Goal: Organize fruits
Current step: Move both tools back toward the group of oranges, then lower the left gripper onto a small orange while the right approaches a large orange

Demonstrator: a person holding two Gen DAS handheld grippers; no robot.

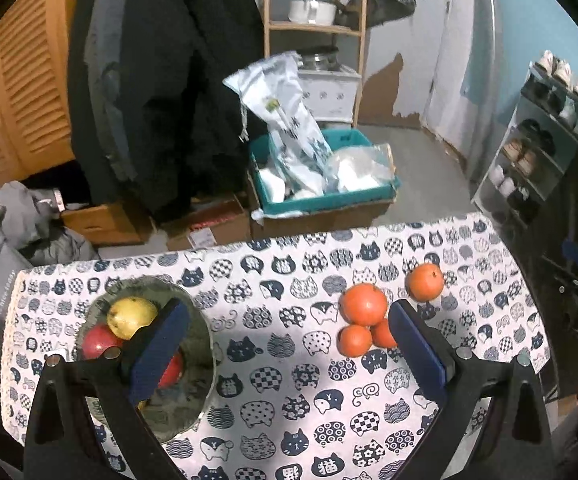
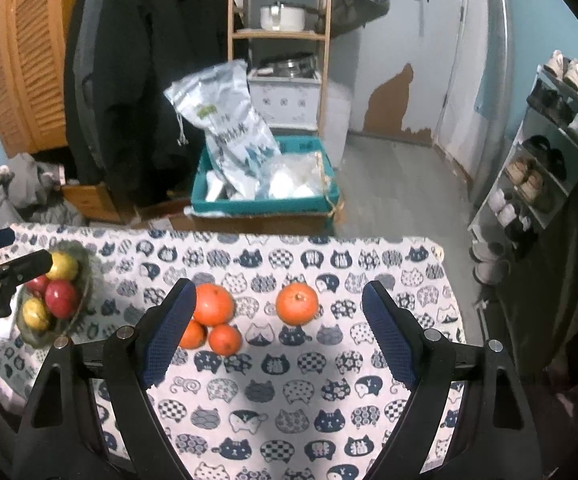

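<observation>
On a table with a cat-print cloth [image 1: 281, 360] stands a glass bowl [image 1: 201, 340] at the left, holding yellow apples [image 1: 129, 316] and red apples [image 1: 97, 342]. To its right lie a large orange [image 1: 363, 304] touching two small ones [image 1: 354, 341], and a lone orange [image 1: 424, 281] farther right. My left gripper [image 1: 289, 340] is open above the cloth, its left finger over the bowl. My right gripper [image 2: 277, 332] is open too, with the lone orange [image 2: 297, 303] between and beyond its fingertips; the orange cluster [image 2: 213, 308] sits by its left finger. The bowl [image 2: 83, 292] is at far left there.
Past the table's far edge stand a teal crate [image 1: 329, 196] with plastic bags on cardboard boxes, a hanging black coat [image 1: 161, 80] and a wooden shelf [image 1: 313, 28]. A shoe rack [image 1: 537, 152] is at the right. Clothes pile at the left.
</observation>
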